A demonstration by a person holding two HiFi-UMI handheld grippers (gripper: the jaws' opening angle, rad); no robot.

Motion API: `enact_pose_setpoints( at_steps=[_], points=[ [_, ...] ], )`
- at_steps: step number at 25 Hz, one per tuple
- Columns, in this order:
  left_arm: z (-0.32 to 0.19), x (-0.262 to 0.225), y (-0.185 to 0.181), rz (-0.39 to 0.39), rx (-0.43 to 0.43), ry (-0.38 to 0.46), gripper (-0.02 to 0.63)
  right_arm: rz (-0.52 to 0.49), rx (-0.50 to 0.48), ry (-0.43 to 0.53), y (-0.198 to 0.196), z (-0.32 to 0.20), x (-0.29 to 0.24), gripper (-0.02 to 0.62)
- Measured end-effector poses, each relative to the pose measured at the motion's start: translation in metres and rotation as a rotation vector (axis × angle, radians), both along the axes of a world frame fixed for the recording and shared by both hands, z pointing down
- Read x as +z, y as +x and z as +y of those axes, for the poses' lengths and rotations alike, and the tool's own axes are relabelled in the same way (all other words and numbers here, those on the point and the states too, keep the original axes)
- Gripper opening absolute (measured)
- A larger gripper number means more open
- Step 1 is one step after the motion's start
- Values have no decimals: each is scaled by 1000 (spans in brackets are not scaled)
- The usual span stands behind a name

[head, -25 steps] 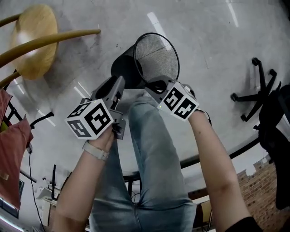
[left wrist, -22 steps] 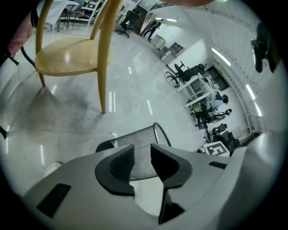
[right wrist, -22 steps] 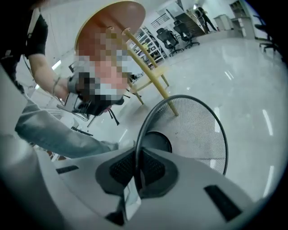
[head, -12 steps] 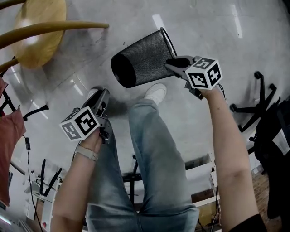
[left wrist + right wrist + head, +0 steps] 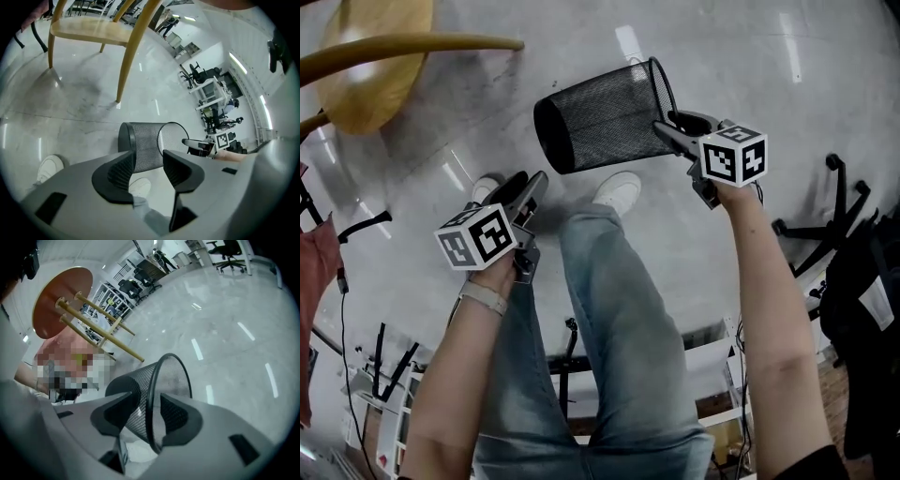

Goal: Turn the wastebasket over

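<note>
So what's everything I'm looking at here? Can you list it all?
wastebasket: one, black mesh, on its side in the middle, rim between the right gripper's jaws
wooden chair: one, yellow-tan, upper left
office chair base: one, black, right edge
cloth: one, red, left edge
floor: grey, glossy, under everything
shoes: two, white, just below the wastebasket
jeans: one pair, blue-grey, bottom centre
left gripper: one, grey with marker cube, lower left; jaws have just been opening, nothing between them
right gripper: one, grey with marker cube, at the rim; jaws have just been opening, pads off the rim
</note>
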State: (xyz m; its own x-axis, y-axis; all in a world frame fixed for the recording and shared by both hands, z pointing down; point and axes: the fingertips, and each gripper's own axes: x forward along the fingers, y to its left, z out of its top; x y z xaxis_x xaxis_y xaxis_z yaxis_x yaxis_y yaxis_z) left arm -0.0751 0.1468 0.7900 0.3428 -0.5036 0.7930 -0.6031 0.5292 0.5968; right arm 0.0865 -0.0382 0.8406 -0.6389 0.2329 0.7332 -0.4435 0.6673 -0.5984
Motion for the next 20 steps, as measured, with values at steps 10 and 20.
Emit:
enact_pose_setpoints(
  at_steps=[10,20],
  points=[
    [-23,57,-4,-42,25,123,328,119,-27,248,-3,2,-31,276],
    [-46,89,9,64,-41,243,331,256,59,370,14,-7,-23,63]
  ],
)
